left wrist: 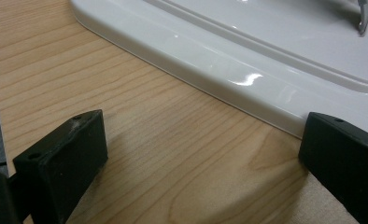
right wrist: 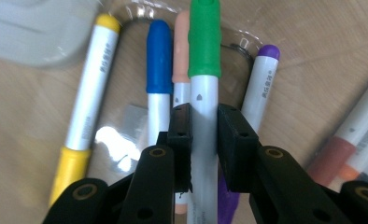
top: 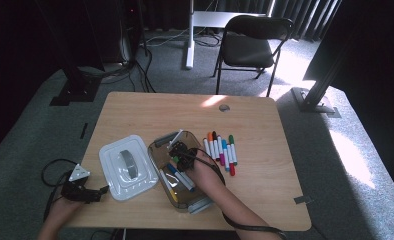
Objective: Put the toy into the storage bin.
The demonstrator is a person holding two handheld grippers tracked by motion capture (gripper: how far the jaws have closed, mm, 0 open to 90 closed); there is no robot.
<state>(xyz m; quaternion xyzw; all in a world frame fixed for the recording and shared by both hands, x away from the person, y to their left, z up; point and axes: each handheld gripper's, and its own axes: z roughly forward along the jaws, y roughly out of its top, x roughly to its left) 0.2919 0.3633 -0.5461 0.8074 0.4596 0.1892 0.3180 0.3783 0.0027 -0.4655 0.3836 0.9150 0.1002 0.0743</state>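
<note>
The right gripper (right wrist: 204, 122) is clamped on a green-capped marker (right wrist: 203, 70), its two black jaws pressing the white barrel from either side, with the green cap reaching out past the jaw tips. In the high view this right gripper (top: 181, 154) sits over the middle of a clear plastic box (top: 161, 155) that lies on the wooden tabletop (top: 265, 185). Below the held marker, inside the box, lie a yellow marker (right wrist: 86, 107), a blue marker (right wrist: 158, 70), a peach-capped marker (right wrist: 181, 51) and a purple marker (right wrist: 261, 84); the blue and peach ones lie just beside the held barrel, the yellow one apart near the box's rounded wall. Just beyond the box's right edge a row of markers (top: 220, 149) lies side by side on the tabletop, with bare wood to their right up to the tabletop's edge. To the left of the box, touching or nearly touching its long side, rests a white lid (top: 126, 167) with a grey handle (top: 127, 162). The left gripper (top: 82, 190) rests at the tabletop's front left corner, just beside the lid; its jaws stand wide apart with nothing between them, and the lid's rounded rim (left wrist: 210, 70) runs just ahead of them, close to one jaw tip.
</note>
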